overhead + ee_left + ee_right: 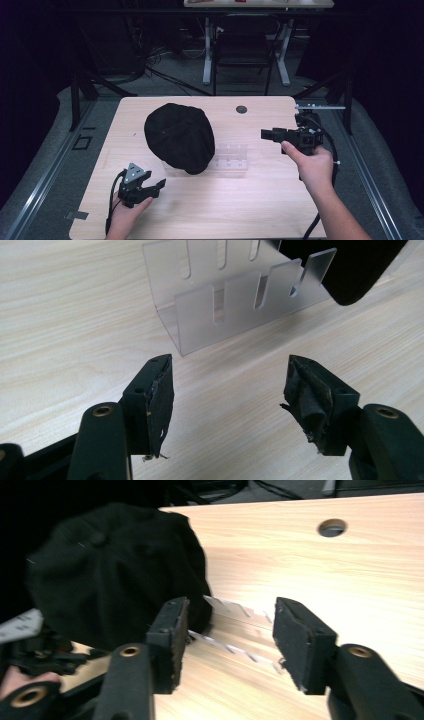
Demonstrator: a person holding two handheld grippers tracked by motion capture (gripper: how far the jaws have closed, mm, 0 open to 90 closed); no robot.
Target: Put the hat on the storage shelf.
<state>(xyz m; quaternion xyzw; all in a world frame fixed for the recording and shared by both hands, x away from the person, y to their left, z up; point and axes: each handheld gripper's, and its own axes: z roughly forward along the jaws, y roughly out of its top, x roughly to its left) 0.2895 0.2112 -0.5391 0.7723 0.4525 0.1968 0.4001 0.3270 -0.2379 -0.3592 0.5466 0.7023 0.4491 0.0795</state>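
No text, label, brand, number or sign can be read anywhere.

Left gripper (159,184) low, right gripper (265,134) raised (both spread wide, empty)

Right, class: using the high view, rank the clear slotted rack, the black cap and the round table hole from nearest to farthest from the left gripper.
From the left gripper, low on the table's left:
1. Clear slotted rack, to its right at mid-table.
2. Black cap, resting over the rack's left end; nearly as close.
3. Round hole, near the far edge.

Wooden table (250,200): black cap (179,137), clear slotted rack (231,156).
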